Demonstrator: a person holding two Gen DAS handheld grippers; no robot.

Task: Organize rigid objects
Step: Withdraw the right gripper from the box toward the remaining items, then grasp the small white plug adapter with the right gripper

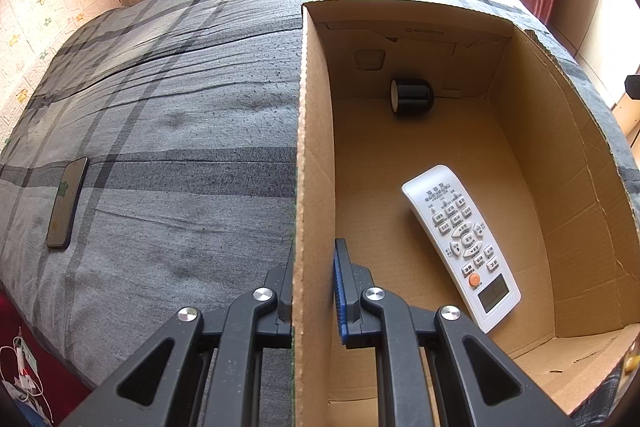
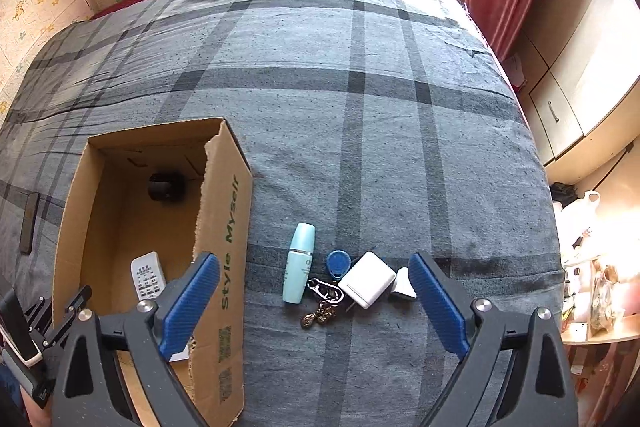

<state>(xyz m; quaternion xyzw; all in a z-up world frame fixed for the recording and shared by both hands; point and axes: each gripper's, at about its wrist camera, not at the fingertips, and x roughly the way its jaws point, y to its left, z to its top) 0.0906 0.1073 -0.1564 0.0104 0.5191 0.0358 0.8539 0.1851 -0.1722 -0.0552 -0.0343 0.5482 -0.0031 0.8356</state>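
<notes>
Brown cardboard box point(image 1: 520, 131): left wall pinched by left hand-held gripper point(image 1: 314, 291). Right hand-held gripper point(image 2: 314, 301): spread above pale-blue bottle point(image 2: 299, 263) and white square charger point(image 2: 367, 279).

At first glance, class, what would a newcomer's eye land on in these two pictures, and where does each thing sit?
The open cardboard box on the grey plaid bed dominates, its side wall straddled by the left claw. Inside lie a white remote near the front and a black cylinder on its side at the far end. Beside the box, between the open right claw's blue pads, sits a cluster: pale blue bottle, white charger, keys.
</notes>
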